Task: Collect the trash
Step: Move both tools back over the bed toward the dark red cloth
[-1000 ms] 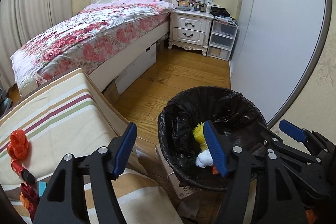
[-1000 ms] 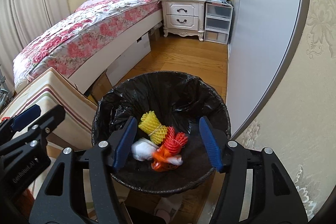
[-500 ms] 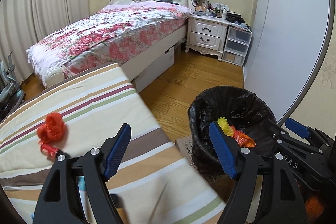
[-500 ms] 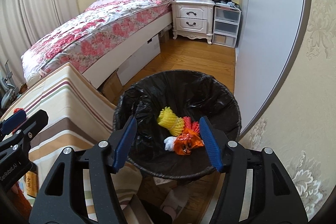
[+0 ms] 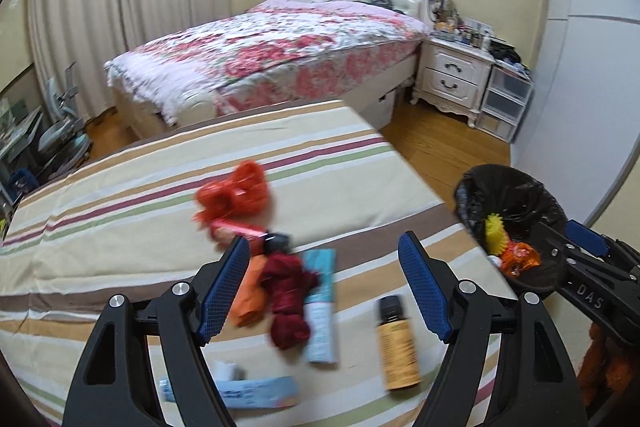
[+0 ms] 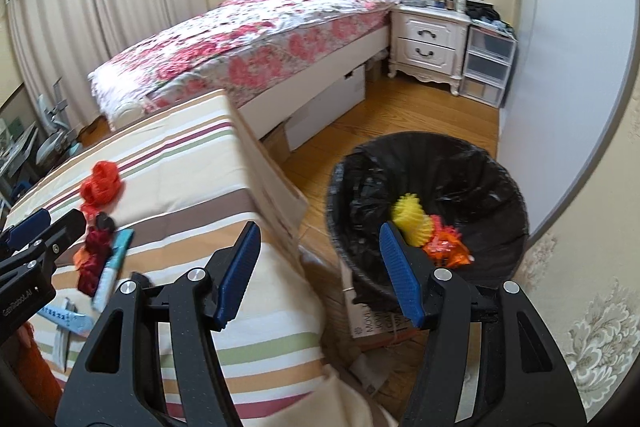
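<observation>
soft daylight — motion blur, fisheye edges dark

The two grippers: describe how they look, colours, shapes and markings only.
The left gripper and right gripper match: matte black plastic frames with triangular cut-outs, silver round bolts at the joints, and fingers faced with blue textured pads. Seen from the other camera, each body carries white lettering, too small to read fully. No cables or sleeves show.
</observation>
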